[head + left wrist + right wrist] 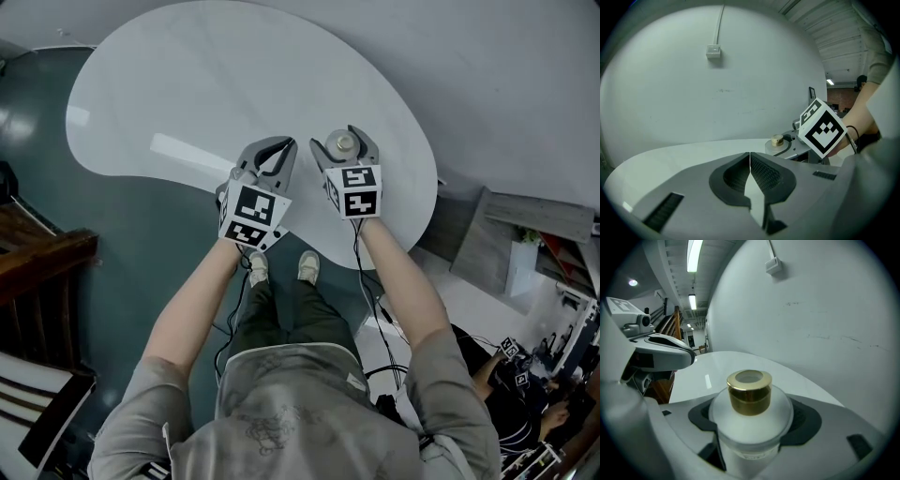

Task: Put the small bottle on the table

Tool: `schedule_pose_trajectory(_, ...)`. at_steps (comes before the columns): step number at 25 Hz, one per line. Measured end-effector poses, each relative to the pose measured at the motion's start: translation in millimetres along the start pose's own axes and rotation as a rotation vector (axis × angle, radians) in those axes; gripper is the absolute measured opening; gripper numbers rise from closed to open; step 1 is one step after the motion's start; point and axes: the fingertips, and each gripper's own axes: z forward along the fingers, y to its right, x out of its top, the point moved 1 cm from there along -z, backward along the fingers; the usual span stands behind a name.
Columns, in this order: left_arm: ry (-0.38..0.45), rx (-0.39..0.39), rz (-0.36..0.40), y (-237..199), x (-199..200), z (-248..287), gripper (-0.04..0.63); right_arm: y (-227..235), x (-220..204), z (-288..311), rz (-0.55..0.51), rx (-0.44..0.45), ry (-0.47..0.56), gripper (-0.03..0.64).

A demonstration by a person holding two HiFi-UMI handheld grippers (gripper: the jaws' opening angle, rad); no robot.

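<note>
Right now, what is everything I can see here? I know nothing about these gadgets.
small round white plastic bottle with a gold cap: one, white and gold, upright between the right gripper's jaws, over the table
curved white table: one, white, in front of the person
small wall box with a cable: one, pale grey, on the wall behind the table
dark wooden furniture: one piece, brown, left of the table
shoes: two, pale, on the dark floor by the table's near edge
left gripper: one, grey, jaws together, nothing between them
right gripper: one, grey, jaws closed on the bottle
</note>
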Motion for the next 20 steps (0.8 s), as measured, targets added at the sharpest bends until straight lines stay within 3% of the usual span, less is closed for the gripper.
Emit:
schedule_pose_trajectory(11,-0.073,-0.031,-0.025,9.1,-32.7,9.9,0.018,-2.2,-32.9,18.1,0.01,-0.001,-0.032,0.341)
schedule_pose_trajectory(20,-0.103,-0.022,-0.053,9.3,-49.3,8.9,0.018,-3.3,-37.7,22.4,-0.02,0.008,0.015,0.341)
